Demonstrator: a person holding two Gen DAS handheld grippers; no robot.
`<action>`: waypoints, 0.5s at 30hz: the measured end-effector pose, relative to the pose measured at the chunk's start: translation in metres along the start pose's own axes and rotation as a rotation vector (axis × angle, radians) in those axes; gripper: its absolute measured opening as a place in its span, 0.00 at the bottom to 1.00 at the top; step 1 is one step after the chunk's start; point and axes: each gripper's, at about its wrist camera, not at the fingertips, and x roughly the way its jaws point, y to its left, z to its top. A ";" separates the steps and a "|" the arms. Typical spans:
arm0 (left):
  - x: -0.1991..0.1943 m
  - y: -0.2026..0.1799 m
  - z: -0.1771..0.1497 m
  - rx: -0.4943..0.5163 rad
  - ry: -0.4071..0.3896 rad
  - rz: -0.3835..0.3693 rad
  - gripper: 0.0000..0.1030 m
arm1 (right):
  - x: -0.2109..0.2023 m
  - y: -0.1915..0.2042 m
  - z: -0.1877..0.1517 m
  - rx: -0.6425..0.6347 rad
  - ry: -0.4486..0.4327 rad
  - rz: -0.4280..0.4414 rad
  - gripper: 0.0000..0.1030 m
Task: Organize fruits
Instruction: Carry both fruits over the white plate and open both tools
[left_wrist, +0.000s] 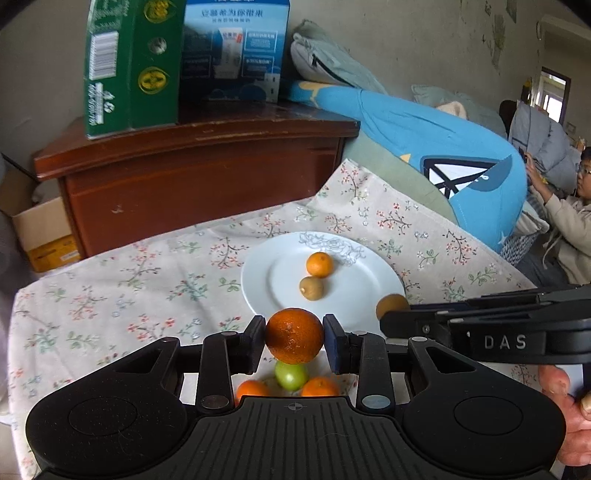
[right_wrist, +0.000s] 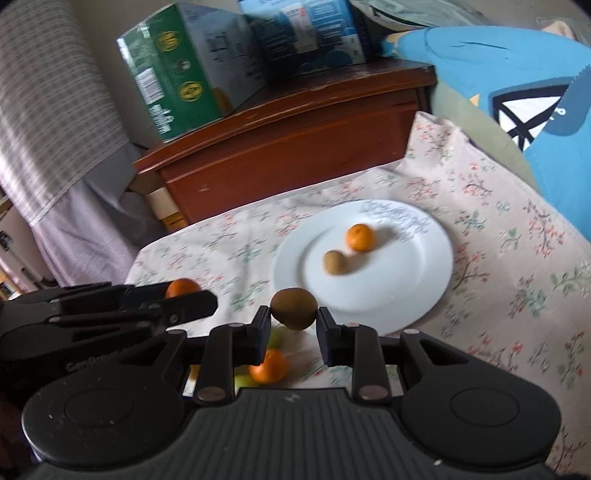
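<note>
left claw (left_wrist: 294, 335) grips an orange (left_wrist: 293, 334) near the white plate (left_wrist: 343, 310). right claw (right_wrist: 293, 314) grips a kiwi (right_wrist: 294, 307) near that plate's rim.

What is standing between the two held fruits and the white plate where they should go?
Nothing visible. The left gripper holds an orange and the right gripper holds a kiwi; only bare tablecloth lies before the plate, which already carries a small orange and a kiwi.

text "DAS" | on right tool (left_wrist: 397, 314) | box labels unreadable
</note>
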 end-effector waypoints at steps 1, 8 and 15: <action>0.005 0.000 0.001 0.000 0.006 0.002 0.30 | 0.003 -0.003 0.002 0.006 0.002 -0.008 0.26; 0.038 0.002 0.007 -0.007 0.040 -0.011 0.30 | 0.026 -0.018 0.012 0.031 0.024 -0.059 0.26; 0.060 -0.004 0.010 -0.007 0.064 -0.022 0.30 | 0.045 -0.025 0.013 0.037 0.059 -0.110 0.26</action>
